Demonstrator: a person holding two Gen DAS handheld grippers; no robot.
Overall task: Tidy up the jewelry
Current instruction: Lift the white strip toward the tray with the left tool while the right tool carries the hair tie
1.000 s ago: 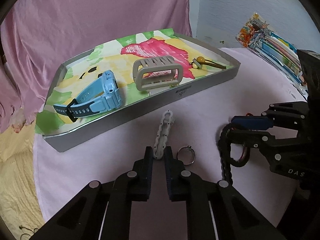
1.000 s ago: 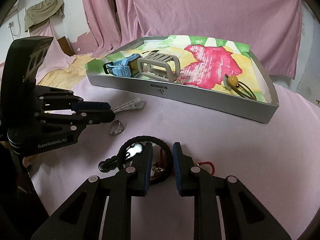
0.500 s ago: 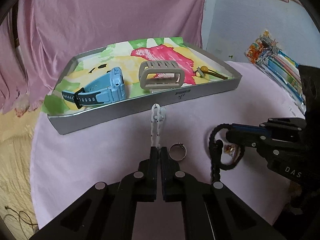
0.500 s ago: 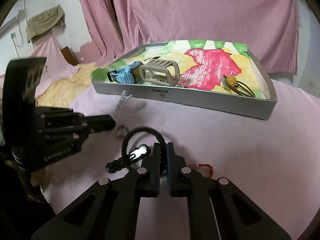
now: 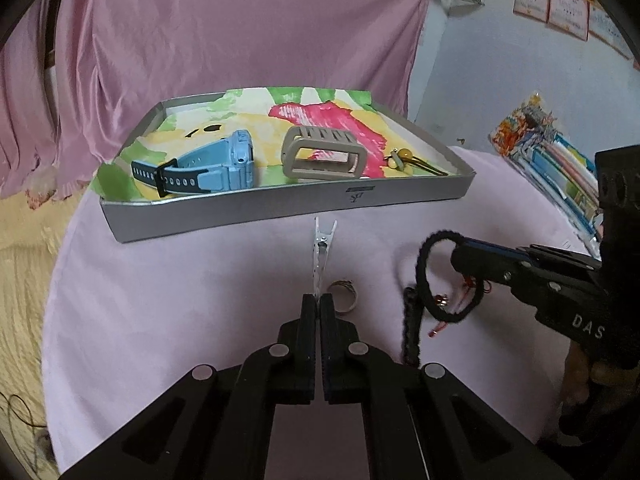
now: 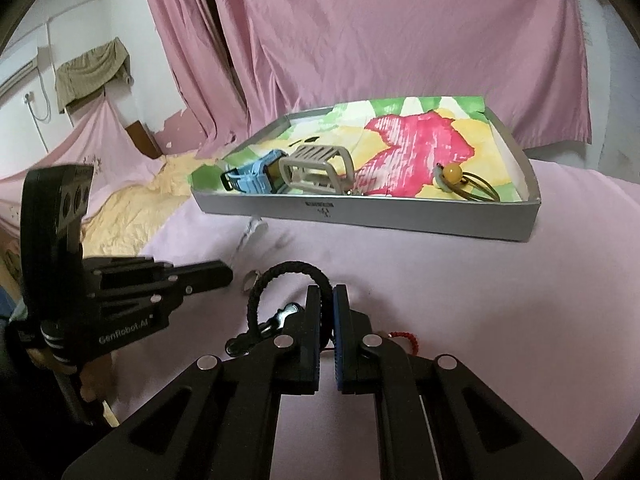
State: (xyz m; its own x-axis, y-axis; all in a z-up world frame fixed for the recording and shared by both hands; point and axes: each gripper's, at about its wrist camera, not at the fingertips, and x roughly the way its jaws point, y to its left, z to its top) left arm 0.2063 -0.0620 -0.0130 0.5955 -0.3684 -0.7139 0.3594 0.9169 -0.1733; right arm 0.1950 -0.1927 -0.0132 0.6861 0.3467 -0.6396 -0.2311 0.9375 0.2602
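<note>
Our left gripper (image 5: pixel 319 304) pinches the tail of a white clip (image 5: pixel 322 245), which pokes out above the table (image 5: pixel 160 300) just short of the tray (image 5: pixel 280 210). Our right gripper (image 6: pixel 327 300) is clenched on a black cord (image 6: pixel 280 276), held clear of the table. The thin hold could let the clip twist or drop. The cord's dangling end may snag the ring (image 5: pixel 344 292).

Black hand-held gripper (image 5: pixel 319 300), blue-edged pads, silver screws, "DAS" and "GenRobot.AI" lettering, possibly bare fingers behind
</note>
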